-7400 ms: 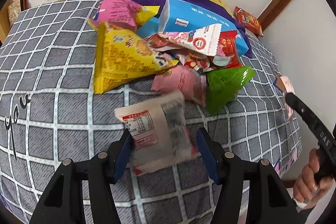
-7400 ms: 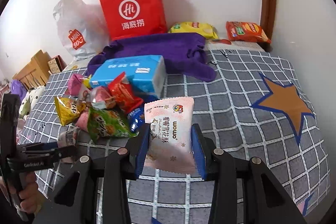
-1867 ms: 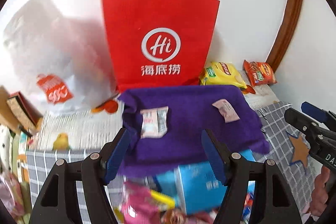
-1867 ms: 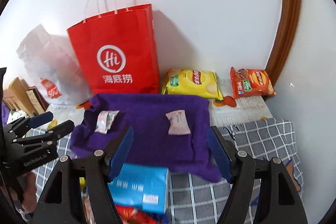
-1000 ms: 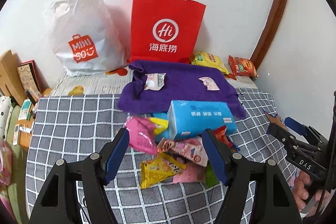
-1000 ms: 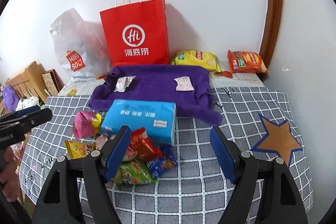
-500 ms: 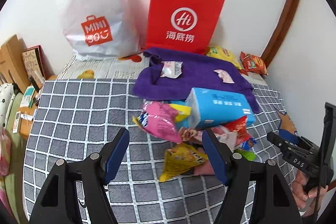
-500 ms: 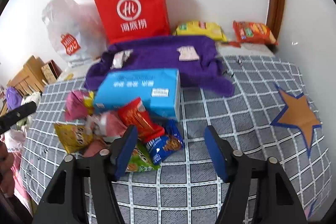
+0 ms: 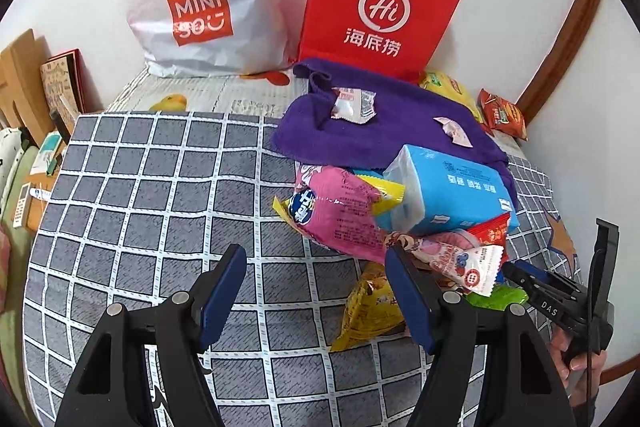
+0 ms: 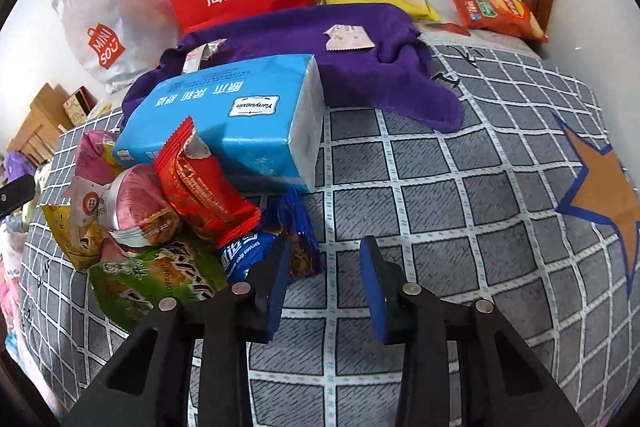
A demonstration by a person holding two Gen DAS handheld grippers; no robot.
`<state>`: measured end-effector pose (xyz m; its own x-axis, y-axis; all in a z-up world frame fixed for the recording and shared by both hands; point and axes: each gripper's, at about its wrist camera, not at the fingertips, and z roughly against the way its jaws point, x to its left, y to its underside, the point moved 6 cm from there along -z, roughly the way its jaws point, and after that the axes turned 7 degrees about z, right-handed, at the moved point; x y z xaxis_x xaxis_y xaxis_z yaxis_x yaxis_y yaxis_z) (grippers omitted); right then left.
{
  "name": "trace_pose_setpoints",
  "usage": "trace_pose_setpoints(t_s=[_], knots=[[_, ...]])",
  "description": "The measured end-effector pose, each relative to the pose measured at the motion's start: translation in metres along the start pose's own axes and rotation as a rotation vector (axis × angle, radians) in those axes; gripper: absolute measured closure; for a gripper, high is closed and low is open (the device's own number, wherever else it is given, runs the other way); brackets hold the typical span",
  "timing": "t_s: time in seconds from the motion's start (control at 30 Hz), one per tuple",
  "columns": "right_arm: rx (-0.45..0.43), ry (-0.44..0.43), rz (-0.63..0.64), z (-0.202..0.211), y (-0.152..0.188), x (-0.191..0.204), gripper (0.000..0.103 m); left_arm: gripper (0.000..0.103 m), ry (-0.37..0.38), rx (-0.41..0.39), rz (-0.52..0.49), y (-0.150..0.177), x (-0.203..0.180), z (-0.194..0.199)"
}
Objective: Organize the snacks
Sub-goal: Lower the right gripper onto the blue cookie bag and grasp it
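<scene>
The left gripper (image 9: pixel 316 259) hangs over the bed's checked cover (image 9: pixel 140 187) with its jaws wide and empty, only bare cover showing between them. The heap of snacks lies ahead and to the right of that opening: the pink packet (image 9: pixel 340 211) sits just beyond the right-hand finger, and the yellow packet (image 9: pixel 372 307) lies partly hidden behind it, its long axis slanting up and away. Behind the heap the blue tissue pack (image 9: pixel 452 187) leans on the purple towel (image 9: pixel 380 131), where two small packets (image 9: pixel 352 105) already lie well apart, so the towel looks like the sorting place. On the far side of the heap, the right gripper (image 10: pixel 326 251) points down at the cover. Its jaws have just been closing and now stand narrow with nothing pinched, only checked cover in the slim gap. The blue cookie pack (image 10: pixel 248 255) lies just left of them, largely behind the left-hand finger, with one end poking toward the gap and its long axis running roughly across the view. The red packet (image 10: pixel 200 187) and green packet (image 10: pixel 152 283) lie further left. The right hand seems nearer a pick, but by my reading it must reopen and shift left to straddle the cookie pack across its short side.
</scene>
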<state>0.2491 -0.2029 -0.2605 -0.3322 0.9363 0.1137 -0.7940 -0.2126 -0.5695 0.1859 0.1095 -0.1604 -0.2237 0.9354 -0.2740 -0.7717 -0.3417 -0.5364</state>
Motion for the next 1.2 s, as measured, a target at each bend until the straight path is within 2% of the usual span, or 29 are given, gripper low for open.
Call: trace_pose_setpoints(t_s=[0.07, 0.13, 0.2, 0.23, 0.47, 0.73, 0.83, 0.87, 0.9, 0.93, 0.97, 1.0, 1.2], knots=[[-0.006, -0.018, 0.0, -0.003, -0.002, -0.001, 0.071, 0.033, -0.003, 0.007, -0.001, 0.001, -0.001, -0.003], [0.004, -0.059, 0.0, -0.006, -0.002, -0.001, 0.079, 0.033, -0.008, 0.014, -0.001, 0.001, -0.002, -0.006], [0.012, -0.091, 0.002, -0.008, -0.002, 0.0, 0.092, 0.033, -0.008, 0.018, -0.006, 0.003, -0.005, -0.008], [0.015, -0.103, 0.002, -0.008, -0.002, 0.001, 0.094, 0.033, -0.009, 0.018, -0.008, 0.003, -0.006, -0.008], [-0.037, -0.111, -0.013, 0.013, -0.001, -0.006, 0.098, 0.033, -0.014, 0.013, -0.027, 0.005, -0.014, -0.004], [-0.029, -0.032, -0.028, 0.038, 0.013, -0.041, 0.097, 0.033, -0.005, 0.003, -0.039, 0.007, -0.021, 0.004], [0.017, -0.02, -0.048, 0.032, 0.019, -0.054, 0.092, 0.033, 0.0, 0.003, -0.038, 0.009, -0.024, 0.004], [0.027, -0.027, -0.062, 0.03, 0.021, -0.057, 0.084, 0.033, 0.002, 0.004, -0.039, 0.009, -0.026, 0.004], [0.028, -0.033, -0.074, 0.03, 0.021, -0.059, 0.068, 0.033, 0.002, 0.004, -0.042, 0.01, -0.027, 0.004], [0.026, -0.038, -0.089, 0.03, 0.022, -0.06, 0.059, 0.033, 0.002, 0.004, -0.046, 0.01, -0.028, 0.004], [0.014, -0.048, -0.101, 0.031, 0.021, -0.06, 0.045, 0.033, 0.002, 0.003, -0.05, 0.011, -0.029, 0.004], [-0.002, -0.058, -0.104, 0.033, 0.02, -0.059, 0.04, 0.033, 0.001, 0.005, -0.055, 0.011, -0.03, 0.004], [0.022, -0.072, -0.062, 0.019, 0.014, -0.042, 0.034, 0.033, 0.001, 0.013, -0.054, 0.012, -0.03, 0.0]])
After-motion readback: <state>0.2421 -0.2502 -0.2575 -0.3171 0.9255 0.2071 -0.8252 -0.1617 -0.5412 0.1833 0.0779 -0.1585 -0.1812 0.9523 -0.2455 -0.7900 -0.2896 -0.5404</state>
